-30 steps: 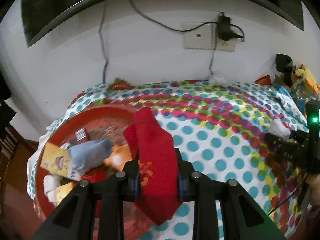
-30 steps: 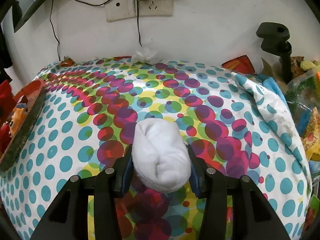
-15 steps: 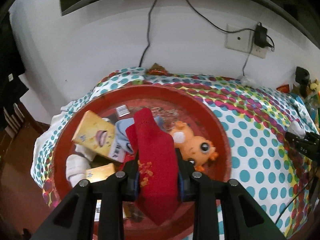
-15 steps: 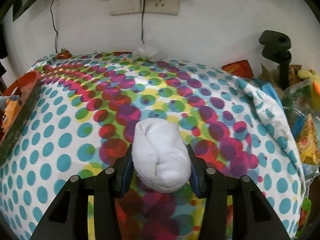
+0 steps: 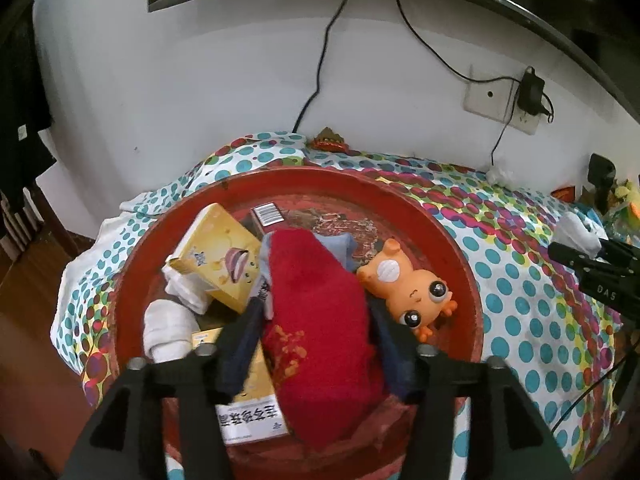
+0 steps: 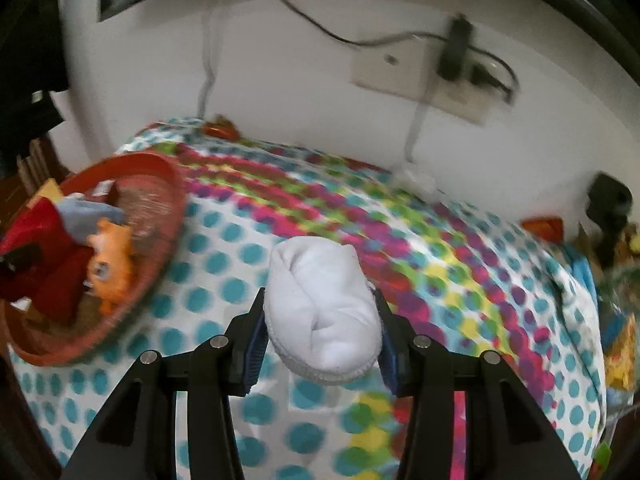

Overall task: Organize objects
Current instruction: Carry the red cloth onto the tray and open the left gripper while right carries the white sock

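A: Red sock (image 5: 320, 320) first, low centre of the left wrist view: it lies between the fingers of the left tool (image 5: 318, 344), whose jaws have just been opening. The pads stand off it on both sides now, so it is let go over the red tray (image 5: 448, 224).

B: So where's the trouble?

A: It's draped over a yellow box (image 5: 222, 264) and a blue-grey sock (image 5: 344, 246), not on the tray floor. If the left tool pulls back while a pad brushes the knit, I'd expect the sock to drag toward the near rim and maybe slip over it.

B: And the other one?

A: The right tool (image 6: 320, 340) is clamped on the white sock (image 6: 322, 312), centre of the right wrist view, held clear above the dotted cloth on the worktop (image 6: 460, 280). The tray sits at the left edge there and the picture is blurred.

B: Risk?

A: Crowding. The orange toy (image 5: 416, 288) lies just right of the red sock, with rolled white socks (image 5: 168, 328) at lower left. Dropped on that pile, the white sock could roll off.

B: Farther back?

A: Only the wall socket (image 5: 494, 98), upper right.
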Demonstrator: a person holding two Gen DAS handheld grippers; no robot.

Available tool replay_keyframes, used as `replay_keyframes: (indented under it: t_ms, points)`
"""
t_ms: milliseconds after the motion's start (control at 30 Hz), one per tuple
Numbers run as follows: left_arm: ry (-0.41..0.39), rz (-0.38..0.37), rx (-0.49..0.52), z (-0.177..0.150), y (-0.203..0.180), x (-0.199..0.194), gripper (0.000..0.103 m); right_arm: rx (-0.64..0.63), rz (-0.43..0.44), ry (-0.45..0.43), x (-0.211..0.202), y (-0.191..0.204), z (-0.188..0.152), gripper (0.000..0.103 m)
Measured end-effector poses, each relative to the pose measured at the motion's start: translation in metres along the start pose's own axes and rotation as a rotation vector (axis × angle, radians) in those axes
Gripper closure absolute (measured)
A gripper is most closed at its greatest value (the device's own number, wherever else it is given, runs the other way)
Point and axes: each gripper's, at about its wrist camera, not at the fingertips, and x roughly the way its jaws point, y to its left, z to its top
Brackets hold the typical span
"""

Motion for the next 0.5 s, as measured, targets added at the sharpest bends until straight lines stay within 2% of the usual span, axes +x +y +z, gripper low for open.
replay_keyframes:
  t_ms: [133,200,500]
  points:
    - [0.0,0.0,-0.03,-0.001,0.016,-0.008,0.027,-0.036,0.063,-0.017,-0.007,0.034,0.013,0.057]
    - [0.002,0.002,-0.041,-0.001,0.024,-0.013,0.023,-0.062,0.099,-0.018,-0.009,0.055,0.02,0.057]
    - [0.015,0.101,-0.048,-0.01,0.057,-0.03,0.023,-0.148,0.229,-0.022,-0.001,0.14,0.046,0.058]
